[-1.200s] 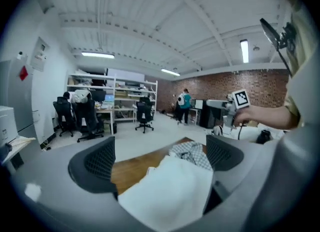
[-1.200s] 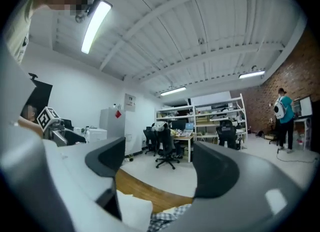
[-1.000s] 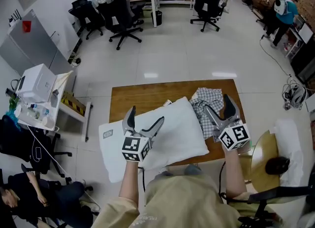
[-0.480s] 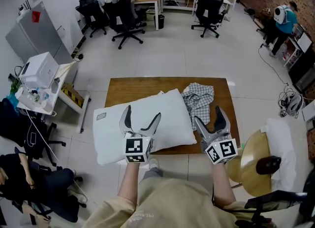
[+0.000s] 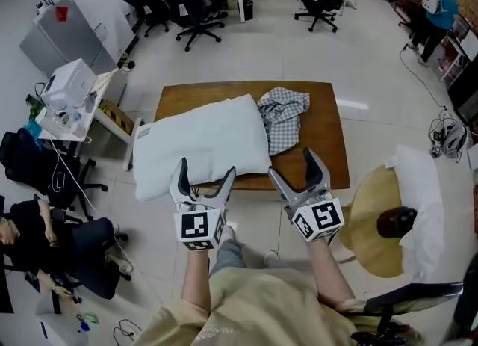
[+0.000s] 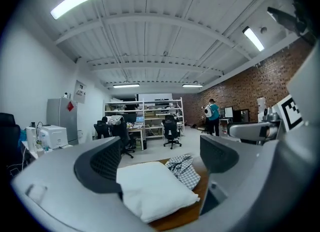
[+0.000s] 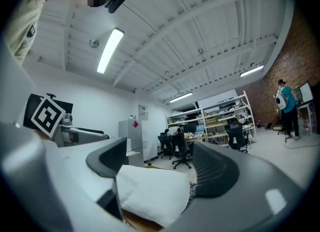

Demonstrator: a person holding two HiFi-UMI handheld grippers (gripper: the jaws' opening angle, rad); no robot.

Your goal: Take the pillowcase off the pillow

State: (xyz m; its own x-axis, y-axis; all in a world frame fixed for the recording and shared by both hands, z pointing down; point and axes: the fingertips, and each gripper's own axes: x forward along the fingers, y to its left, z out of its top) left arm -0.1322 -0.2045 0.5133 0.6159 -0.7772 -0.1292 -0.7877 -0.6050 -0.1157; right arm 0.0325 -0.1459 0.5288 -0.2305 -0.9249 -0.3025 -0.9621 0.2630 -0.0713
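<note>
A bare white pillow (image 5: pixel 202 143) lies across the left part of the wooden table (image 5: pixel 323 139) and overhangs its left edge. The checked pillowcase (image 5: pixel 282 116) lies crumpled to the right of it, touching the pillow's right end. My left gripper (image 5: pixel 204 176) hovers in front of the table's near edge, open and empty. My right gripper (image 5: pixel 293 169) is beside it, also open and empty. In the left gripper view the pillow (image 6: pixel 155 191) and pillowcase (image 6: pixel 181 168) show beyond the jaws of the left gripper (image 6: pixel 162 158). The right gripper view shows the pillow (image 7: pixel 152 191) beyond the right gripper (image 7: pixel 160 171).
A round wooden seat (image 5: pixel 377 225) and a white cushion (image 5: pixel 418 202) stand to the right of me. A white printer (image 5: pixel 67 83) sits on a cart at the left. Office chairs (image 5: pixel 198 1) and desks line the back. A person (image 5: pixel 437 8) stands far right.
Both grippers have drawn back from over the pillow and pillowcase to in front of the table's near edge. Pillow and pillowcase stay on the table.
</note>
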